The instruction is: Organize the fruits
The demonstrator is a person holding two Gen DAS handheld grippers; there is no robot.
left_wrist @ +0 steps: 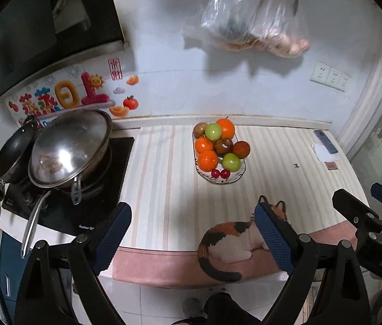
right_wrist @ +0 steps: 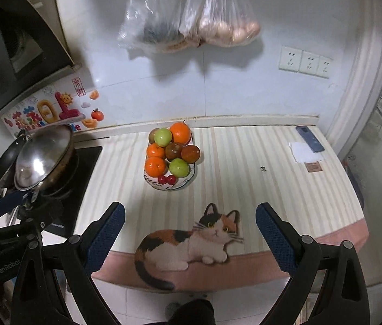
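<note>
Left wrist view | fruit piled in dish (left_wrist: 241, 174) at back of surface (left_wrist: 163, 162) | left gripper (left_wrist: 191, 235) and right gripper (right_wrist: 189, 234) jaws wide, empty, well short of dish | step: likely finished or pre-reach | next: approach fruit if any needs moving

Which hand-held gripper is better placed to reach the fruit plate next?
Probably left, narrowly: both are open, empty and well back, but the fruit plate lies nearly straight ahead between the left hand-held gripper's fingers, left of centre for the right.

You are holding your left black gripper with blue ribbed pads (left_wrist: 192, 234) angled downward, jaws standing wide and empty; your right black blue-padded gripper (right_wrist: 191, 234) is gaping alike, gripping nothing.
</note>
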